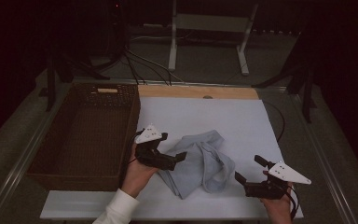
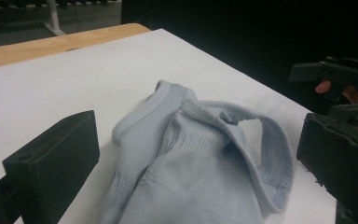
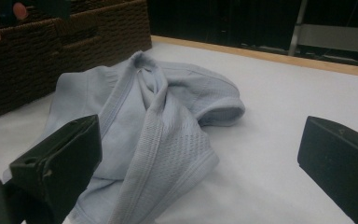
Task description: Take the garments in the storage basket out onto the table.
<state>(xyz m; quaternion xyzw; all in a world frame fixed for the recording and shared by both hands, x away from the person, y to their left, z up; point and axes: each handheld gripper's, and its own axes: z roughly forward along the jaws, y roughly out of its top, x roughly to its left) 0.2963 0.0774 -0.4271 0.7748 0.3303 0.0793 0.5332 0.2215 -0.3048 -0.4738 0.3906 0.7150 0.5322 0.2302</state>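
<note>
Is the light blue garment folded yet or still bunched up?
Bunched up: the light blue garment lies crumpled on the white table, edges twisted over each other.

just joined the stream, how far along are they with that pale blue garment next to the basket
Early on. Done: nothing that shows; the pale blue garment lies crumpled on the white table, and the wicker basket looks empty. In hand: the left gripper sits at the garment's edge, the right gripper beside it, both with jaws open. Left: gripping it and whatever handling follows.

Dim room, grey floor (image 1: pixel 205 60), white metal stand (image 1: pixel 209 28), trailing cables (image 1: pixel 144 63), black backdrop.
</note>
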